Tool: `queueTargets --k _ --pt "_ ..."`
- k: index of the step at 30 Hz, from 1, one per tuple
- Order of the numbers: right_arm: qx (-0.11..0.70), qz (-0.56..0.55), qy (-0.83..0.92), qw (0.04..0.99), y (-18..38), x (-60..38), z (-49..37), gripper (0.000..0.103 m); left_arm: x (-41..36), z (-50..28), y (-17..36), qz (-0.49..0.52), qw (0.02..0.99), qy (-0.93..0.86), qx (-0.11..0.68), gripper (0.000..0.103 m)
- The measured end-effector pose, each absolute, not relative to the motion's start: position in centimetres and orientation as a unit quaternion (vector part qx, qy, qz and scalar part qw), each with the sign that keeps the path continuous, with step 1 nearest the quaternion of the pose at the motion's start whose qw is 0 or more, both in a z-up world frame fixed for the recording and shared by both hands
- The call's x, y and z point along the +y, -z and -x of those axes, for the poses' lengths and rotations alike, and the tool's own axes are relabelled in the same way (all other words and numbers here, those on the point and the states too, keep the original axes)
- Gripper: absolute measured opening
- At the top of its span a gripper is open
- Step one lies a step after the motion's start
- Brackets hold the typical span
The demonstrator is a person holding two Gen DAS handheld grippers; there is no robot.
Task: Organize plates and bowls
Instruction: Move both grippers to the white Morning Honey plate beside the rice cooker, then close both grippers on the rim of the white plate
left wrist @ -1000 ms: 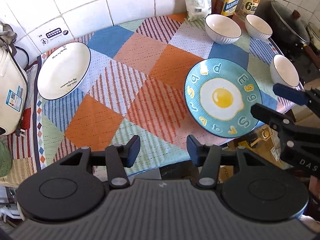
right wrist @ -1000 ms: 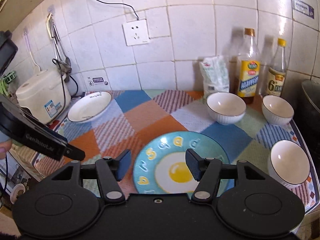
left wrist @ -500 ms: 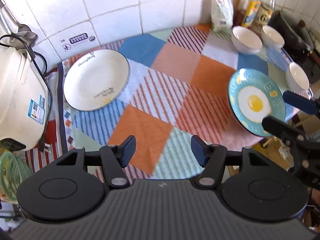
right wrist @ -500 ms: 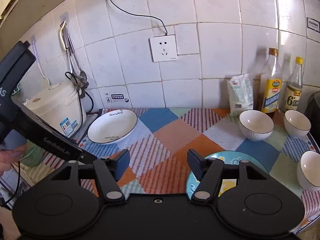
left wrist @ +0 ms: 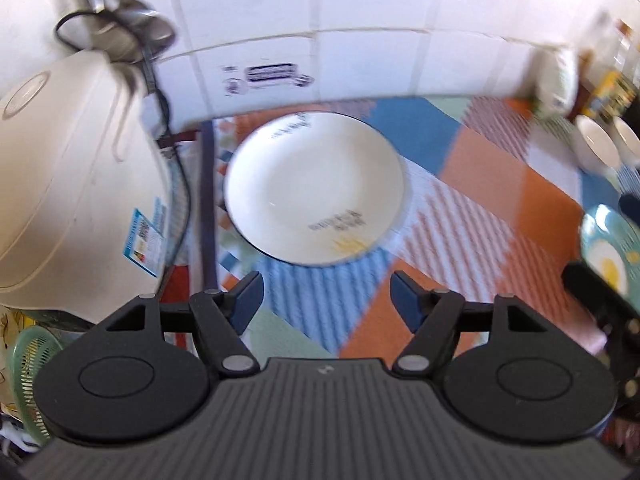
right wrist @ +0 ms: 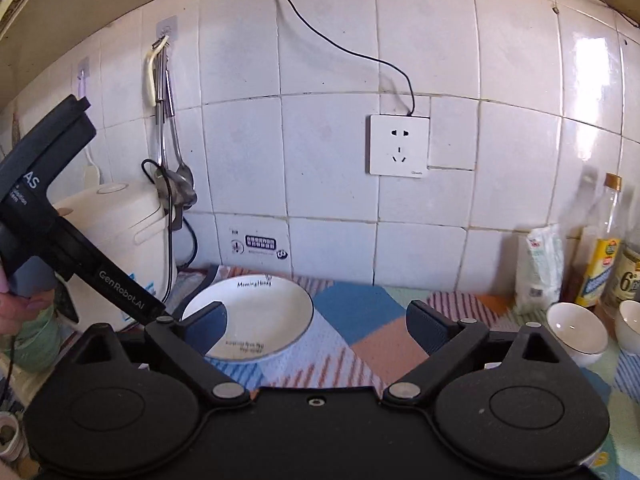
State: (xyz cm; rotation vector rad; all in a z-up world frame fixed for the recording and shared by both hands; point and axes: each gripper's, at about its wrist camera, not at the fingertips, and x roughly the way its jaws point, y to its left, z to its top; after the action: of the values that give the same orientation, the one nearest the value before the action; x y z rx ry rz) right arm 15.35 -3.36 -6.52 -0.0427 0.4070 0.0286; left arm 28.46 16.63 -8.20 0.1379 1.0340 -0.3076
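Our left gripper (left wrist: 326, 294) and right gripper (right wrist: 316, 326) have just been opening, nothing between the jaws. The white plate (left wrist: 316, 188) lies just ahead, the egg plate (left wrist: 612, 256) and bowls (right wrist: 576, 334) off right; nothing stacked yet.

Left gripper (left wrist: 326, 294) tilts steeply downward, jaws just widened and nothing between the fingers (left wrist: 248, 294); right gripper (right wrist: 318, 326) angles shallower, jaws just spread wide, likewise empty.
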Motion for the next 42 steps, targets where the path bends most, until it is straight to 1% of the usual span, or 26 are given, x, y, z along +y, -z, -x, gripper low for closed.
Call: queueTargets --k 5,9,10,11,12,13,15,18,20,22,24,25,26,27,29,30,32,34,36,37,38,40,42 --pt "0.231 -0.025 -0.005 0.973 10.2 -3.0 -19.8 0.098 18.4 -31.2 11.7 -0.032 0.862 0.114 0.492 0.07" --pt "0.271 -0.106 0.001 0.957 12.3 -4.0 -22.9 0.098 19.1 -33.1 14.3 -0.02 0.867 0.093 0.49 0.07" --pt "0.283 -0.124 -0.005 0.951 12.7 -4.1 -23.6 0.096 19.3 -33.4 14.8 -0.016 0.874 0.089 0.478 0.069" --pt "0.296 -0.14 -0.016 0.945 13.1 -4.2 -24.4 0.093 19.3 -33.2 15.0 -0.021 0.886 0.081 0.455 0.069" --pt "0.313 -0.155 -0.025 0.937 13.6 -4.3 -25.1 0.086 19.1 -33.0 15.2 -0.037 0.899 0.074 0.43 0.069" --pt "0.326 -0.17 -0.029 0.93 14.1 -4.3 -25.7 0.084 18.7 -33.0 15.4 -0.054 0.905 0.073 0.416 0.069" --pt "0.332 -0.197 -0.032 0.922 15.0 -4.2 -26.6 0.083 18.3 -33.5 15.7 -0.068 0.901 0.082 0.419 0.069" --pt "0.34 -0.218 -0.026 0.914 16.2 -3.9 -27.9 0.083 18.2 -34.0 16.1 -0.063 0.901 0.097 0.417 0.07" --pt "0.35 -0.237 -0.027 0.906 17.0 -3.9 -28.8 0.083 18.2 -34.7 16.7 -0.059 0.895 0.099 0.431 0.07" --pt "0.36 -0.254 -0.03 0.897 17.9 -4.0 -29.6 0.076 18.2 -35.3 17.4 -0.049 0.886 0.107 0.449 0.07" --pt "0.368 -0.27 -0.023 0.889 18.7 -4.1 -30.3 0.073 18.3 -36.1 18.0 -0.041 0.872 0.118 0.473 0.069" --pt "0.372 -0.28 -0.019 0.885 19.1 -4.3 -30.6 0.071 18.4 -36.6 18.3 -0.034 0.864 0.114 0.489 0.061" --pt "0.374 -0.288 -0.017 0.881 19.4 -4.5 -30.8 0.069 18.6 -36.9 18.6 -0.029 0.86 0.108 0.499 0.057" --pt "0.377 -0.294 -0.014 0.878 19.8 -4.6 -31.0 0.066 18.7 -37.1 18.7 -0.024 0.858 0.109 0.501 0.056" --pt "0.381 -0.299 -0.009 0.875 20.2 -4.8 -31.5 0.061 18.9 -37.3 18.8 -0.018 0.858 0.116 0.5 0.047" --pt "0.379 -0.298 -0.01 0.876 20.2 -4.8 -31.7 0.057 19.0 -37.4 18.8 -0.017 0.858 0.119 0.499 0.045" --pt "0.385 -0.296 -0.018 0.874 20.1 -5.0 -32.3 0.051 19.2 -37.8 18.8 -0.01 0.858 0.124 0.498 0.037" --pt "0.384 -0.3 -0.021 0.873 19.9 -5.2 -32.8 0.043 19.5 -38.1 18.7 0.001 0.858 0.121 0.5 0.034" --pt "0.381 -0.304 -0.013 0.873 19.7 -5.5 -33.1 0.039 19.7 -38.2 18.7 0.008 0.858 0.121 0.5 0.033" --pt "0.381 -0.309 -0.011 0.871 19.8 -5.6 -33.3 0.033 19.8 -38.2 18.7 0.01 0.857 0.121 0.5 0.032" --pt "0.384 -0.313 -0.006 0.869 20.0 -5.7 -33.4 0.03 19.8 -38.3 18.7 0.011 0.856 0.122 0.503 0.032" --pt "0.397 -0.311 0.001 0.864 20.6 -5.7 -33.7 0.015 19.9 -38.5 18.6 0.015 0.852 0.124 0.508 0.032" --pt "0.393 -0.31 0.002 0.866 21.0 -5.6 -33.6 0.015 19.9 -38.5 18.6 0.014 0.851 0.123 0.511 0.032"
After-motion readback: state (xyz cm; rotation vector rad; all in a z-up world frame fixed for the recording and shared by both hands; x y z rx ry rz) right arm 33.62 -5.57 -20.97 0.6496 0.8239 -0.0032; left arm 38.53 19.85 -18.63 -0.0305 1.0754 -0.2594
